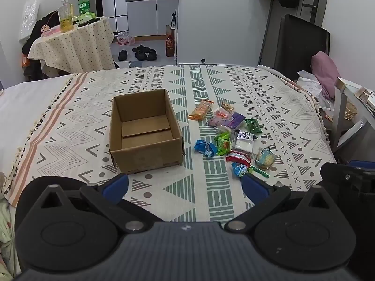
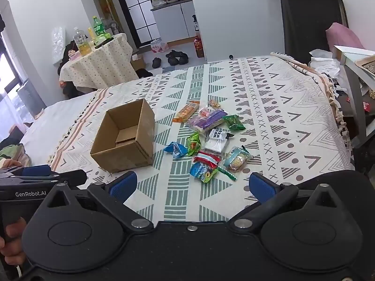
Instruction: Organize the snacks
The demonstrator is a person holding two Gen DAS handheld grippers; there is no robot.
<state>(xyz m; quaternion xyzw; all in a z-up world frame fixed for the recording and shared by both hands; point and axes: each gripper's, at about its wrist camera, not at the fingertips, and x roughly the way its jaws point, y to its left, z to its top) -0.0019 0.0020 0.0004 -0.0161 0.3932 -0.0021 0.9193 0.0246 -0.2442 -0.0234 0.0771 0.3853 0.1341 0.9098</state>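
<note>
Crinkly foil and plastic snack packets [image 2: 206, 138] lie loose beside an open cardboard box [image 2: 124, 140] on the patterned bedspread [image 2: 281, 107]

Packets look light, soft and slippery, likely crushable; a pinch on a sealed end or flat edge seems the safest hold. Nearest the bedspread's near edge: blue packet [image 2: 199, 171] and biscuit pack [image 2: 238, 161]. Box stands left of the pile, apparently empty, though its near floor is hidden in the right view. Left gripper [image 1: 185, 187] and right gripper [image 2: 192, 186] both spread wide, holding nothing. Labels unreadable; overlapping packets can't be counted
</note>
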